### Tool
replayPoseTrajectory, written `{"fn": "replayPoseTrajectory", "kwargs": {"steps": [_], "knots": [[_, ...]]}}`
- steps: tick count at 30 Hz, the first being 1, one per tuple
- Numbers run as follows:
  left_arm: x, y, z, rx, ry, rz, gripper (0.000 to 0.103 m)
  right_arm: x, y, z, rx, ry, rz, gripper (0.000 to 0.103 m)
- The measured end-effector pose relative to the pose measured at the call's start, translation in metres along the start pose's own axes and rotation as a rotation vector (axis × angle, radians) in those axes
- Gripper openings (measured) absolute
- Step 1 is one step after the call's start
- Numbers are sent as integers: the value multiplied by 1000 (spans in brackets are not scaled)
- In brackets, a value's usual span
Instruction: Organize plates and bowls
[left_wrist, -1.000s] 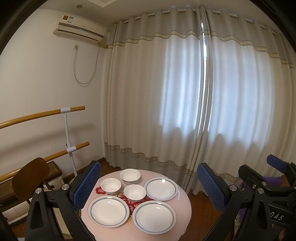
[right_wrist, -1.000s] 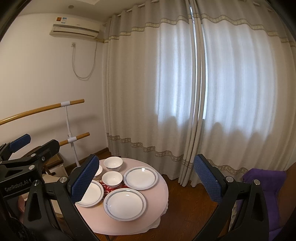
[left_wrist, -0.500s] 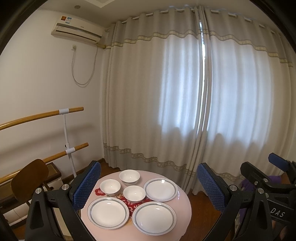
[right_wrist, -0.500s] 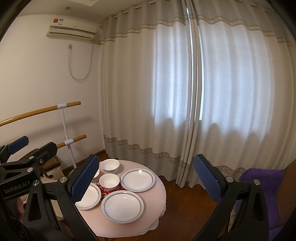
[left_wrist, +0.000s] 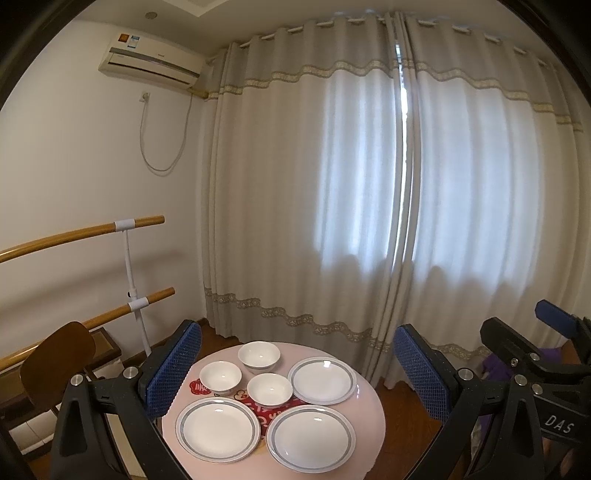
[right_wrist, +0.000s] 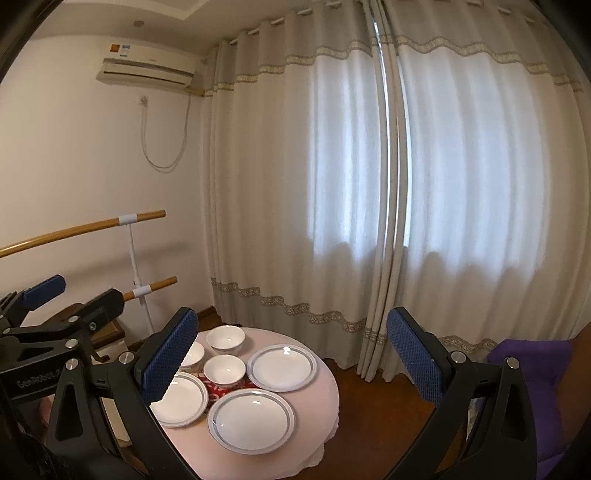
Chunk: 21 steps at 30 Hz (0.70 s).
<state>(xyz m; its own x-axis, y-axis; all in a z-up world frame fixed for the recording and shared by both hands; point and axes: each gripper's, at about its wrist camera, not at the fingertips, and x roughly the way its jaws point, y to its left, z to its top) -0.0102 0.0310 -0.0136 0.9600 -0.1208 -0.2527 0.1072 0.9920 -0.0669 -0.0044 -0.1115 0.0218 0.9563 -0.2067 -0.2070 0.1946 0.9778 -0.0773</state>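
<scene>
White bowls & plates hold nothing; L claw, R claw both spread.

Both wrist cameras hang high and well back from the round table, looking slightly down toward the curtains. The right view sits seemingly further right, catching the left gripper; both share the plates and bowls

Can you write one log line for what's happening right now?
phase: approach | left gripper: open | right gripper: open | plates: unstacked | bowls: unstacked
</scene>
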Motion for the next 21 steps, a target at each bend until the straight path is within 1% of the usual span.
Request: {"fn": "replayPoseTrajectory", "kwargs": {"steps": [7, 15, 18, 21], "knots": [[8, 6, -1, -3, 5, -2, 102, 13, 7, 0, 3, 22, -11, 103], [25, 19, -5, -14, 46, 5, 102, 30, 22, -4, -11, 62, -11, 103], [34, 26, -6, -20, 74, 22, 102, 40, 28, -7, -14, 91, -8, 103], [44, 29, -6, -24, 97, 55, 102, 52, 34, -11, -17, 122, 5, 103]]}}
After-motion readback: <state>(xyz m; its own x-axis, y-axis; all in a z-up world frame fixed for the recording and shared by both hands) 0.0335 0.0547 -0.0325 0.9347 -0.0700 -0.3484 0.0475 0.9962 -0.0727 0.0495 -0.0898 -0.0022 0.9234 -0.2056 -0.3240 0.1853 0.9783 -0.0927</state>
